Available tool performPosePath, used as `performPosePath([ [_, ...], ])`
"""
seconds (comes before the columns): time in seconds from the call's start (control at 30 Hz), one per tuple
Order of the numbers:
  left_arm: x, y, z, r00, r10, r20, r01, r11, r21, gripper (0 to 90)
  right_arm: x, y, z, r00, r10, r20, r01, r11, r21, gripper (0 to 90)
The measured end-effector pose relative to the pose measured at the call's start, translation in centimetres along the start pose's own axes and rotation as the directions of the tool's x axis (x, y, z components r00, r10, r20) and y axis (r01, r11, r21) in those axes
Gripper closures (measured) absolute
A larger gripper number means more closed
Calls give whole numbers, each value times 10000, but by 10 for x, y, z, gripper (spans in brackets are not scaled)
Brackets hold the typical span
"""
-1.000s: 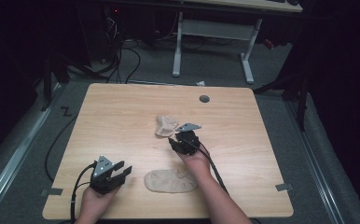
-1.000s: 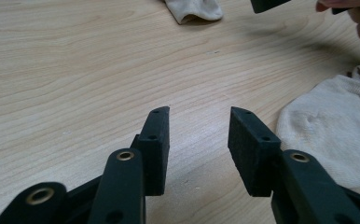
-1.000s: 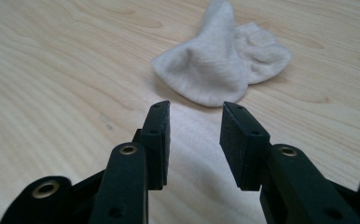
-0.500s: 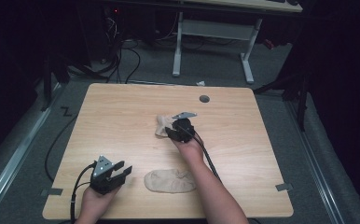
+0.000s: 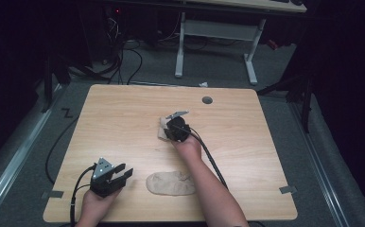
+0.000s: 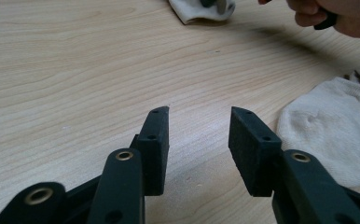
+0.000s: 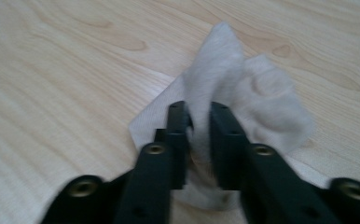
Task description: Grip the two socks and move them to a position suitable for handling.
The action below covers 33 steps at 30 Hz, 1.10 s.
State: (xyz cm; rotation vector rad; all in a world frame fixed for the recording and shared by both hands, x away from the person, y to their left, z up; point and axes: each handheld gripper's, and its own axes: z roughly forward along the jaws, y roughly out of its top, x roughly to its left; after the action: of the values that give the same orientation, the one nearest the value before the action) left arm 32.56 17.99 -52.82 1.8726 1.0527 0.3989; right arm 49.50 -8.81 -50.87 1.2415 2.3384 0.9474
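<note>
Near the middle of the tabletop point(image 5: 124, 123) my right tongs point(image 5: 170, 128) have reached the far sock point(image 5: 162, 131). A second ago they hung well short of it, closer to my side; half a second ago they were just arriving. Now they sit on the crumpled fabric, so I judge the reach is over and the pinch is being made, with lifting to follow.

My right gripper view settles what the high view leaves vague. From above, my hand and the tongs cover most of the sock and I cannot tell how the jaws stand. Along the jaws themselves, they are drawn nearly together with a raised fold of the white sock point(image 7: 215, 88) squeezed between them, the rest of it spread on the wood behind.

My left tongs point(image 5: 117, 175) have not moved over that second. They rest near my edge of the tabletop, jaws spread wide and gripping nothing. Their own view shows bare wood between the jaws and the near sock point(image 6: 332, 140) lying flat just beside them, apart from them. The high view places that near sock point(image 5: 171, 183) between my two forearms.
</note>
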Motion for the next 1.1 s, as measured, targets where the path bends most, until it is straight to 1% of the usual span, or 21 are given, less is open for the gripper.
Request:
performPosePath([
  [0.03, 0, 0, 0, 10000, -2, 9, 2, 10000, -5, 586, 0, 0, 0, 10000, 0, 0, 0, 10000, 0, 826],
  [0.07, 0, 0, 0, 10000, 0, 13, 0, 10000, -22, 586, 2, 0, -4, 9997, -219, -59, 219, 9997, -132, 831],
  [0.17, 0, 1, 0, 10000, 36, -23, -37, 10000, -34, 598, 13, 2, -22, 9975, -651, -273, 636, 9966, -528, 833],
  [0.23, -1, 1, 0, 10000, 43, -11, -43, 10000, -54, 596, 21, 2, -35, 9954, -863, -419, 821, 9922, -934, 833],
  [0.33, -3, 2, 2, 9999, 141, -33, -141, 9999, -5, 579, 29, 1, -52, 9915, -1149, -611, 1062, 9858, -1303, 832],
  [0.43, -4, 3, 4, 9999, 117, -72, -117, 9999, -65, 562, 36, -3, -65, 9895, -1164, -857, 1012, 9812, -1640, 830],
  [0.47, -5, 3, 4, 9999, 91, -88, -92, 9999, -105, 556, 38, -4, -68, 9880, -1249, -907, 1089, 9805, -1637, 829],
  [0.57, -8, 6, 7, 10000, 8, -18, -8, 9998, -182, 514, 44, -11, -77, 9851, -1235, -1200, 1003, 9779, -1835, 827],
  [0.6, -10, 7, 8, 10000, 22, 21, -21, 9998, -197, 493, 47, -14, -81, 9834, -1219, -1343, 951, 9771, -1901, 827],
  [0.63, -12, 9, 10, 10000, 69, -17, -70, 9997, -215, 482, 49, -15, -83, 9826, -1258, -1370, 976, 9758, -1959, 827],
  [0.7, -16, 15, 15, 9998, 155, 80, -154, 9996, -230, 460, 54, -18, -88, 9795, -1326, -1519, 993, 9730, -2085, 825],
  [0.8, -23, 22, 24, 9996, 236, 146, -232, 9993, -280, 439, 60, -20, -92, 9761, -1462, -1610, 1083, 9688, -2231, 825],
  [0.83, -24, 25, 29, 9996, 244, 150, -241, 9994, -250, 437, 61, -20, -93, 9745, -1503, -1665, 1110, 9682, -2241, 825],
  [0.9, -26, 29, 38, 9996, 96, 284, -89, 9997, -247, 433, 64, -21, -95, 9725, -1594, -1700, 1178, 9657, -2313, 825],
  [0.93, -26, 31, 41, 9996, 72, 288, -66, 9997, -216, 433, 65, -21, -97, 9712, -1554, -1805, 1107, 9655, -2357, 825],
  [1.0, -28, 37, 48, 9998, 111, 164, -108, 9998, -173, 438, 67, -20, -100, 9685, -1574, -1929, 1076, 9633, -2458, 825],
  [1.07, -28, 41, 53, 9998, 49, 195, -43, 9995, -300, 461, 69, -20, -103, 9654, -1653, -2018, 1107, 9601, -2568, 825],
  [1.1, -28, 43, 54, 9999, 77, 111, -73, 9993, -362, 489, 70, -20, -104, 9644, -1674, -2045, 1111, 9589, -2612, 825],
])
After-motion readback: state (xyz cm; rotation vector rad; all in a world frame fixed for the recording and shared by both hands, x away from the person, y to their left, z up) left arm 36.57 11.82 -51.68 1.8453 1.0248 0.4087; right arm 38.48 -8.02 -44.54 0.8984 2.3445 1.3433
